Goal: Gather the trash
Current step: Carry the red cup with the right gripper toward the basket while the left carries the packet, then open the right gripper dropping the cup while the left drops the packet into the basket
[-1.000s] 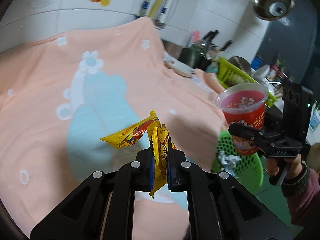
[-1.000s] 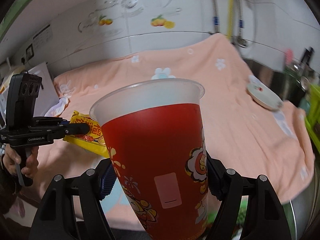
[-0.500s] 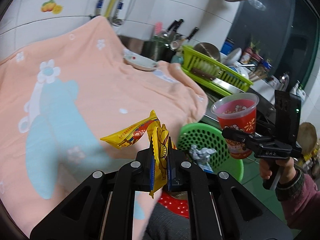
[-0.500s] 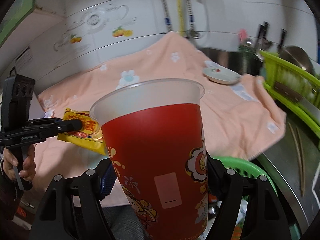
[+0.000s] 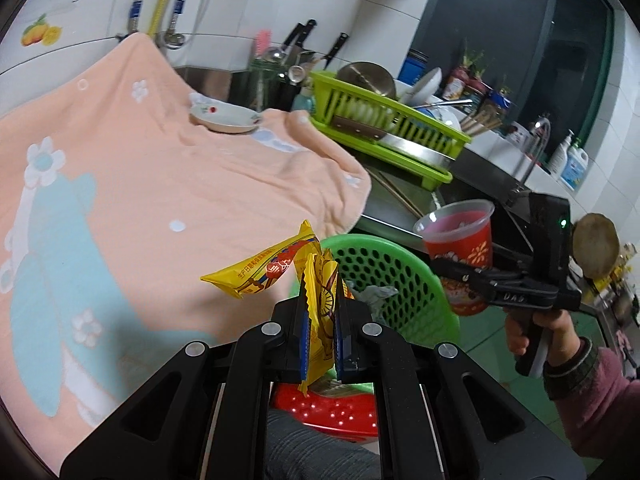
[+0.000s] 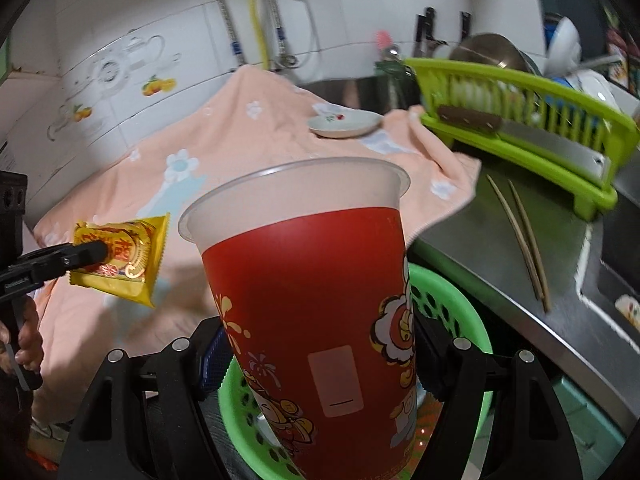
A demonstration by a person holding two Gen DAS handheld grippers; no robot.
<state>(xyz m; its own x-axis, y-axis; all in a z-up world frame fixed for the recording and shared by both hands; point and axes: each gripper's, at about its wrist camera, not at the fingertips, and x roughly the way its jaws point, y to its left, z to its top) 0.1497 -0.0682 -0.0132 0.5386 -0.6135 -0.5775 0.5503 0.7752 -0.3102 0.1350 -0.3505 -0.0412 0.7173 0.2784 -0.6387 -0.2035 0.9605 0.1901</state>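
My left gripper [image 5: 320, 320] is shut on a yellow snack wrapper [image 5: 276, 268], held in the air at the edge of the peach cloth, just left of a green perforated basket [image 5: 400, 276] that holds crumpled paper [image 5: 374, 294]. My right gripper [image 6: 320, 360] is shut on a red plastic cup [image 6: 320, 304], upright, held over the same green basket [image 6: 448, 304]. The cup also shows in the left wrist view [image 5: 460, 252], right of the basket. The wrapper shows in the right wrist view [image 6: 124, 256], at the left.
A peach flowered cloth [image 5: 160, 184] covers the counter, with a small white dish [image 5: 224, 118] on it. A green dish rack [image 5: 384, 128] stands on the steel counter with chopsticks [image 6: 524, 240] lying beside it. A red stool [image 5: 328, 404] is below the basket.
Both grippers have swung to the right, away from the cloth and toward the green basket. The cup now hangs over the basket. Both grips are unchanged.
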